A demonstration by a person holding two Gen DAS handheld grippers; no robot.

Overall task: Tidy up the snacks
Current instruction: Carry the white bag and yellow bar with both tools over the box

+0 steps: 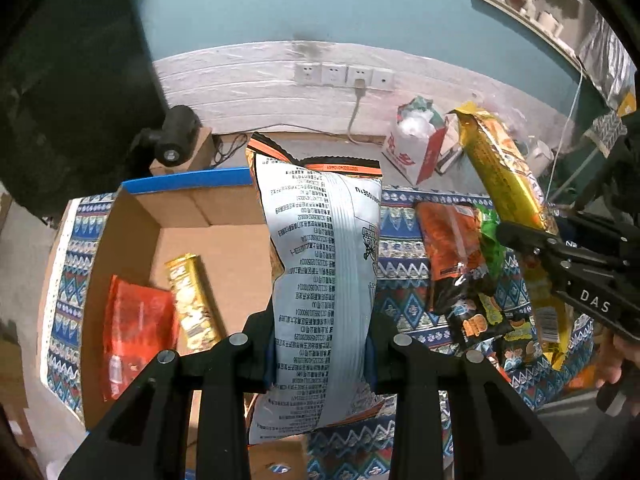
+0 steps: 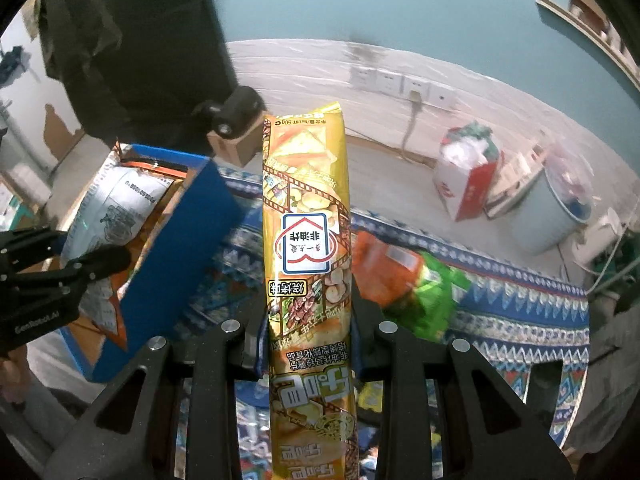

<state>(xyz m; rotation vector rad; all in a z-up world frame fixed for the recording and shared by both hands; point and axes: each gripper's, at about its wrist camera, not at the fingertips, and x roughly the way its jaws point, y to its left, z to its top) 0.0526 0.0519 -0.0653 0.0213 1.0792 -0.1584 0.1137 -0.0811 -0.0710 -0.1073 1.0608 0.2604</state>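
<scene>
My left gripper (image 1: 320, 354) is shut on a large white-backed chip bag (image 1: 320, 264), held upright over the right edge of the open cardboard box (image 1: 132, 216). The box holds a red packet (image 1: 134, 324) and a gold snack tube (image 1: 192, 300). My right gripper (image 2: 307, 344) is shut on a long yellow snack tube (image 2: 306, 208), held upright above the patterned cloth. The tube also shows at the right of the left wrist view (image 1: 504, 176), with the right gripper (image 1: 532, 240) on it. The chip bag (image 2: 116, 208) and the left gripper (image 2: 96, 264) show at the left of the right wrist view.
An orange packet (image 1: 448, 236) and a green one (image 1: 490, 240) lie with several other snacks on the blue patterned cloth (image 1: 404, 272). A white-red carton (image 1: 416, 148) stands by the back wall. A pale bucket (image 2: 552, 208) stands to the right. A black device (image 1: 176, 136) sits behind the box.
</scene>
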